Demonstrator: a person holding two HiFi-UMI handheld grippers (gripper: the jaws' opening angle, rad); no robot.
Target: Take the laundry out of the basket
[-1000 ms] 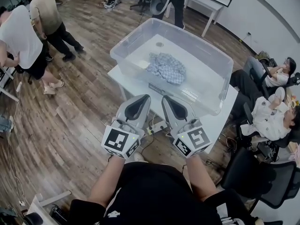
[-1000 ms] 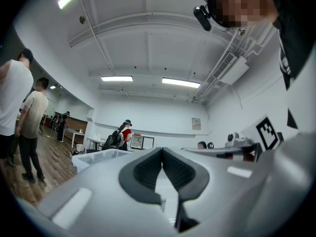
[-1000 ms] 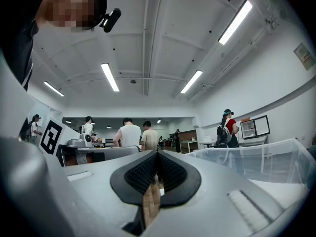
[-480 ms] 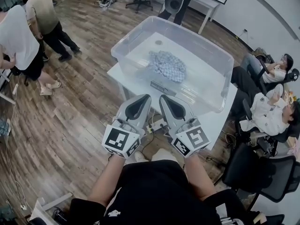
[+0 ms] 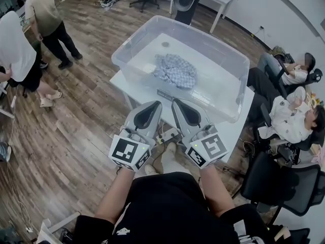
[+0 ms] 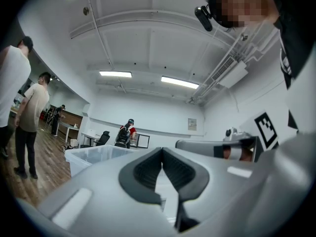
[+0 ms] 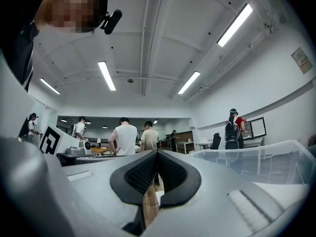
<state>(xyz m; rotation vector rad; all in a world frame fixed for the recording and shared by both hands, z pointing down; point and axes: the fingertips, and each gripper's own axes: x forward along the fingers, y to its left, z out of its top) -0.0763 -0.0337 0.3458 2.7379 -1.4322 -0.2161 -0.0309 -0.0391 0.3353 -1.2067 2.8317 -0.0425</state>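
Since the earlier frame the head view has drifted: the basket (image 5: 213,103) sits a little further left and higher in the picture, and the person's feet now show below the table edge. Both grippers hang in much the same spot as before.

The white table (image 5: 236,136) carries the basket, a large clear plastic tub with tall walls and an open top. The laundry (image 5: 175,70) lies on the tub's floor, towards its left half: one crumpled piece of blue-and-white checked cloth, apart from every wall.

The left gripper (image 5: 152,107) and the right gripper (image 5: 179,103) are side by side, short of the tub's near wall and well away from the cloth. In its own view the left gripper (image 6: 162,149) has its pads meeting at the tips with nothing between them. The right gripper (image 7: 157,153) is likewise clenched on nothing.

The cloth looks light, limp and not fragile. It will likely sag and trail when lifted and could drag on the rim. A raised fold at the top of the heap seems the best hold. The jaws would have to open, and the lift should clear the tall wall.
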